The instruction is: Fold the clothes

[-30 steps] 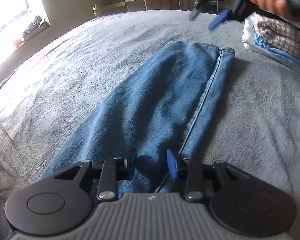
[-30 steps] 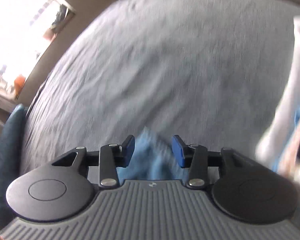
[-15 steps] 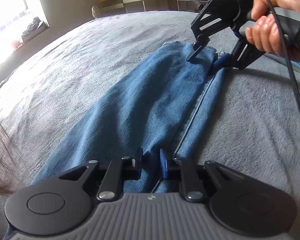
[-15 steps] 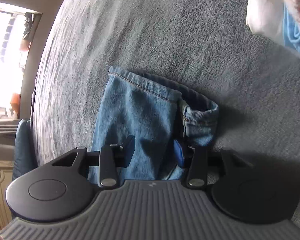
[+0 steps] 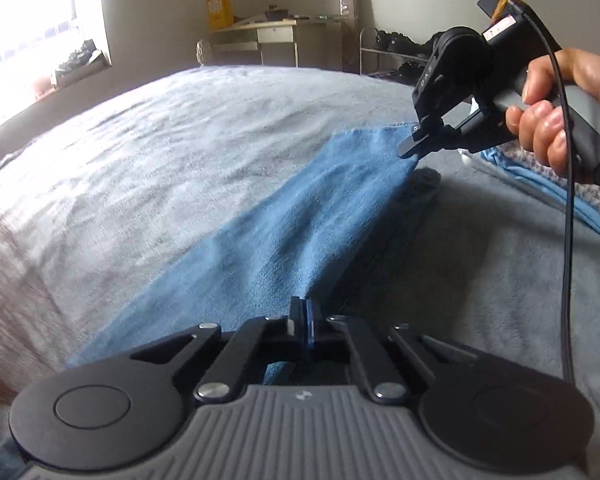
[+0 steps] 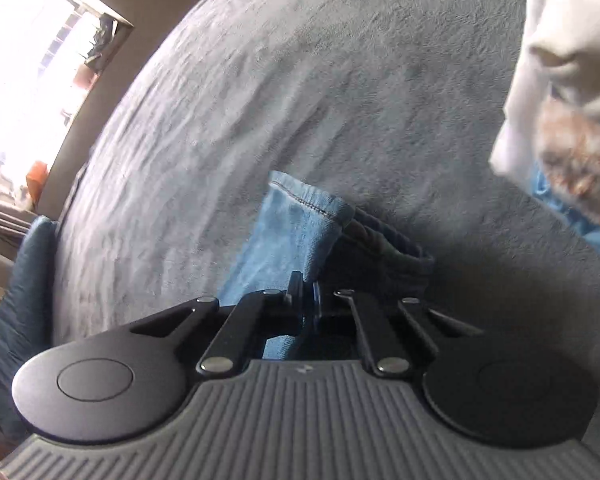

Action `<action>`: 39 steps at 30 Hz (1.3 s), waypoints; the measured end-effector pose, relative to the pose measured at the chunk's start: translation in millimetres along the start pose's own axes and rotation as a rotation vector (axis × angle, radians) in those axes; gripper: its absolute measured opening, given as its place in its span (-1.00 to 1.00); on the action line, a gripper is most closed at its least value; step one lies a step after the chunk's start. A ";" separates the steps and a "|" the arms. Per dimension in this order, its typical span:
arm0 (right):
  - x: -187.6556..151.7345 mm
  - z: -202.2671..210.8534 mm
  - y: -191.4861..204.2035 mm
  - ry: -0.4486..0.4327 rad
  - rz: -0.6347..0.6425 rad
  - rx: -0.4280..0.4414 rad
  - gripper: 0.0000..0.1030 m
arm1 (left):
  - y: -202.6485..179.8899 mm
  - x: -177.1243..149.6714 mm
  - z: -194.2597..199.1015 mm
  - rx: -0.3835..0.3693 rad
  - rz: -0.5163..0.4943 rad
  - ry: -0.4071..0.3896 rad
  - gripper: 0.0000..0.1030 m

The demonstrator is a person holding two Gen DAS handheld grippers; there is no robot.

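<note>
Jeans [image 5: 300, 216] lifted off the bed [image 5: 160, 152], pinched by my left tongs [image 5: 302, 322] and right tongs [image 6: 305, 300] (thin bites): uneven pulling could slip denim free.

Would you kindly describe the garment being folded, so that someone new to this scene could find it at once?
Start from the wide grey bed cover that fills both views. Lying across its middle is a long strip of blue jeans, with the left gripper and the right gripper each shut on an edge. Unlike the pile of clothes at the bed's side, it is plain denim with a stitched hem.
</note>
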State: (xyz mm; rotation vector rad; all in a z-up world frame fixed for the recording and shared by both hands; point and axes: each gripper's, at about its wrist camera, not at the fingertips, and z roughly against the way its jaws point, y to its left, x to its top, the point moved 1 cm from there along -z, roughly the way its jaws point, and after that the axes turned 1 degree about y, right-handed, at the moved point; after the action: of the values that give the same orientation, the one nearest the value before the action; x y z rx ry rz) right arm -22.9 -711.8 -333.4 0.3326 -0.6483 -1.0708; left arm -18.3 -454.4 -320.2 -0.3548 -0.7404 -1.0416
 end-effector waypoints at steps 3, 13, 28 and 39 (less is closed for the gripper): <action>-3.0 -7.2 -10.5 -0.001 0.025 -0.049 -0.94 | -7.5 -12.3 -14.8 -0.008 -0.015 0.027 -0.97; -15.9 -22.0 -17.2 -0.018 0.050 -0.124 -0.93 | -16.6 -38.7 12.3 0.024 -0.026 0.006 -0.53; -21.5 25.8 19.2 -0.123 0.195 -0.184 -0.93 | 79.8 -151.8 138.0 0.391 0.104 0.142 -0.43; -64.4 27.3 50.4 -0.269 0.475 -0.366 -0.78 | 132.0 -155.8 106.8 0.389 0.421 0.178 -0.34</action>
State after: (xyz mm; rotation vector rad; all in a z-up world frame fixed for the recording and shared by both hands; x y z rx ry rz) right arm -25.5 -630.2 -305.8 -0.2791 -0.7092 -0.7579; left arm 10.2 -227.0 -344.0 -0.0726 -0.6538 -0.5089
